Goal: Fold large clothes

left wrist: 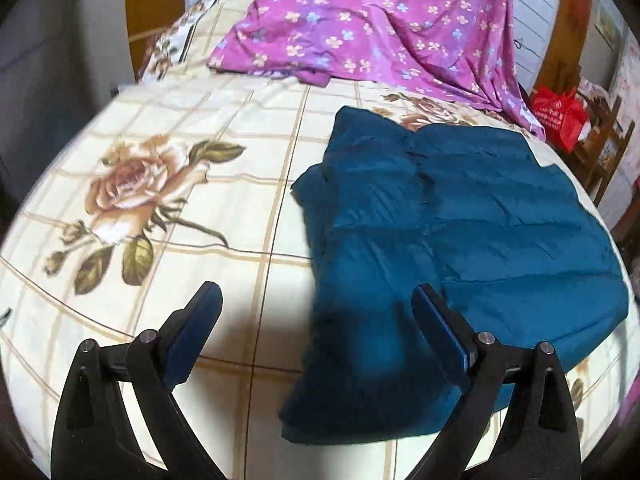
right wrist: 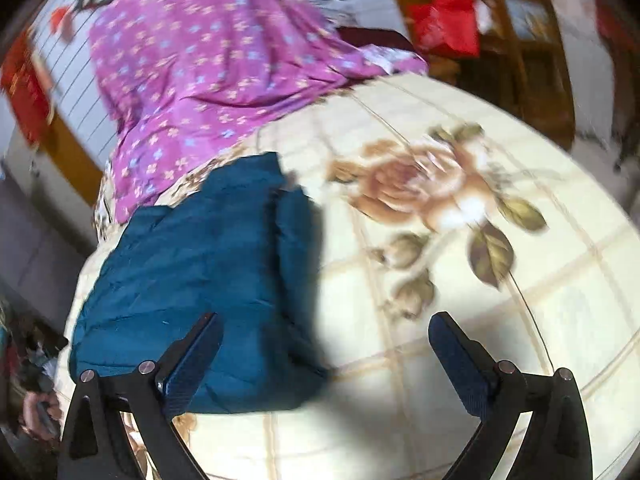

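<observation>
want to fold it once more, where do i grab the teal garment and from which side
Grip the teal garment at its near corners, along the edge closest to the cameras, coming in low from the near side. It lies flat in a rough rectangle, so only the edges give the jaws a lip.

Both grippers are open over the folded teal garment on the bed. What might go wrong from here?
1. The folded teal garment lies close to the rose-print bedsheet's edge; a nudge might push it off.
2. The left gripper and right gripper hang open just above it, so a finger could snag a layer and undo the fold.
3. The purple floral cloth lies close behind and might be caught too.
</observation>
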`<action>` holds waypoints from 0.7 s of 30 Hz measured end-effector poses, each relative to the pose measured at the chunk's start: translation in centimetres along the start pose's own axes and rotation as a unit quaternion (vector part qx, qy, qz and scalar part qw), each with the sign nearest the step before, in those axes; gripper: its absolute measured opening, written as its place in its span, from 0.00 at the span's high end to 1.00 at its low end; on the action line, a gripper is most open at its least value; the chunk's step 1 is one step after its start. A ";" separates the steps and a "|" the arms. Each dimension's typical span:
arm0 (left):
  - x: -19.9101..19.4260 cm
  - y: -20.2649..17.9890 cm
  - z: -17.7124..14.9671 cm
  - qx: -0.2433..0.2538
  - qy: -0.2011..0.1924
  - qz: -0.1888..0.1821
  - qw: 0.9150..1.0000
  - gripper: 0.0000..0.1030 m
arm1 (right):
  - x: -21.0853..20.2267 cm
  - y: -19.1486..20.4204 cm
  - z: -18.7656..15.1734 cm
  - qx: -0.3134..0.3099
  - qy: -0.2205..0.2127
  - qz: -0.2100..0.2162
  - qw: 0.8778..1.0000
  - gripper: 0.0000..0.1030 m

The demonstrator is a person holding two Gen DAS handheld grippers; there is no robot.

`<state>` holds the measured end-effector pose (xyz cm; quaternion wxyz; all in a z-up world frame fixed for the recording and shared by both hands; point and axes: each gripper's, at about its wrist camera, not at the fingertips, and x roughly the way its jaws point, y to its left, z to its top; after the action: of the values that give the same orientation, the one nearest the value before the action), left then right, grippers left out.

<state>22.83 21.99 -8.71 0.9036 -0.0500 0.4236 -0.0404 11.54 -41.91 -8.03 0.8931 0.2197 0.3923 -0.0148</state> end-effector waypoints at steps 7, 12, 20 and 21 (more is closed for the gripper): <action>2.1 -1.2 0.9 0.006 -0.003 -0.046 0.999 0.07 | 3.7 1.0 2.4 0.015 0.009 0.060 0.998 0.01; 4.5 -0.7 2.4 0.004 0.023 -0.051 0.998 0.07 | 8.2 2.7 4.7 -0.018 0.040 0.059 0.997 0.01; 9.7 1.0 4.9 -0.019 0.100 -0.113 0.988 0.06 | 11.9 3.6 5.1 -0.082 0.077 0.039 0.993 0.01; 10.5 1.1 5.1 -0.023 0.114 -0.128 0.985 0.06 | 12.3 3.4 5.0 -0.083 0.080 0.039 0.993 0.01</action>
<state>33.51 22.17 -13.58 0.8354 -0.1192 0.5147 -0.1515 24.20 -39.08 -12.49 0.8740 0.1606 0.4533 0.0701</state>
